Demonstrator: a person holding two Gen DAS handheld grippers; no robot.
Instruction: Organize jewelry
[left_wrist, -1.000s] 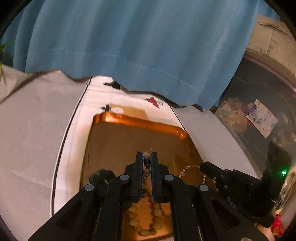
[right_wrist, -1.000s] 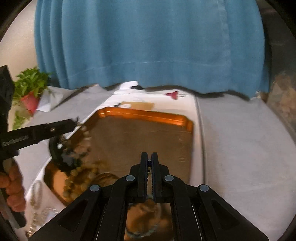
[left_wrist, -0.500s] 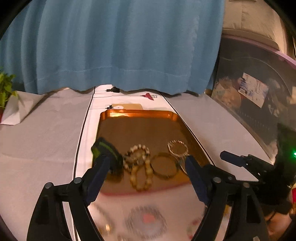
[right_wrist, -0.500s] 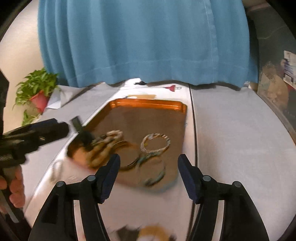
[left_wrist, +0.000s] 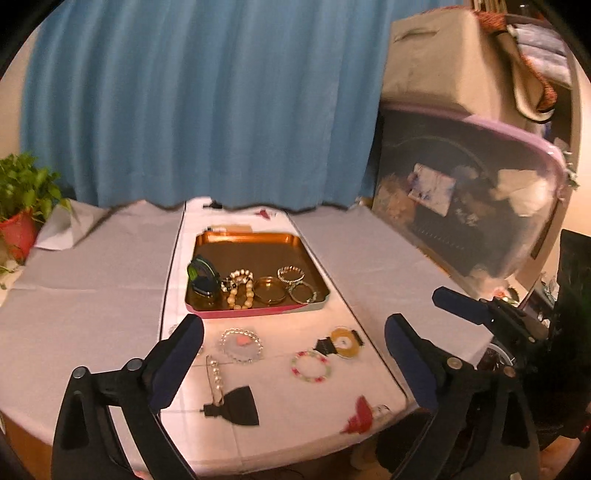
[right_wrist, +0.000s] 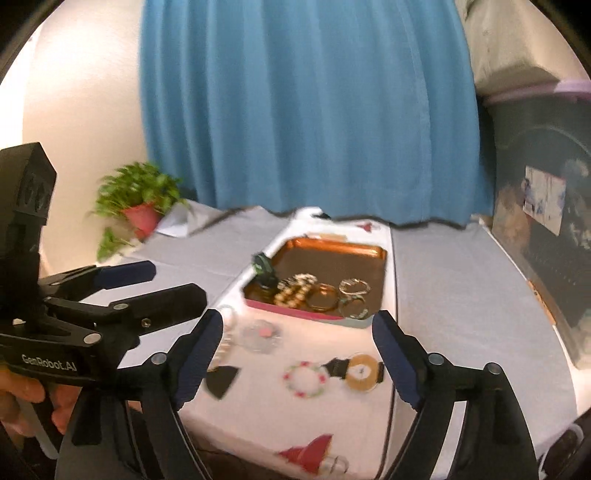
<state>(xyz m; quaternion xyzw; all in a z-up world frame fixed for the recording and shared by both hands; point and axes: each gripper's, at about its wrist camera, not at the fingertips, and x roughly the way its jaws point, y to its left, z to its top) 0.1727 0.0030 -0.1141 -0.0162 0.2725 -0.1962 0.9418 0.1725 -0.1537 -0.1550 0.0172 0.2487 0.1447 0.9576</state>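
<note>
A copper tray (left_wrist: 243, 239) (right_wrist: 332, 247) holds a beige bead bracelet (left_wrist: 241, 291) (right_wrist: 293, 290), a gold bangle (left_wrist: 269, 290) (right_wrist: 322, 297), two thin metal bracelets (left_wrist: 291, 274) and a dark green-edged band (left_wrist: 201, 275) (right_wrist: 263, 266). In front of it on the white cloth lie a clear bead bracelet (left_wrist: 242, 341), a pink-green bracelet (left_wrist: 311, 366) (right_wrist: 304, 379), a gold-dial watch (left_wrist: 343, 343) (right_wrist: 362, 371), a black tassel piece (left_wrist: 234, 404) and a red item (left_wrist: 360, 415) (right_wrist: 308, 456). My left gripper (left_wrist: 293, 363) and right gripper (right_wrist: 297, 358) are both open, empty, held back above the table's near edge.
A blue curtain (left_wrist: 199, 103) hangs behind the table. A potted plant (left_wrist: 20, 206) (right_wrist: 138, 201) stands at the far left. A dark storage bin with a pink lid (left_wrist: 469, 192) stands on the right. The grey cloth (left_wrist: 85, 280) covers the tabletop either side.
Both grippers opened, let their bracelets go in the tray, and pulled back and up from it. The loose jewelry in front of the tray has come into view.
</note>
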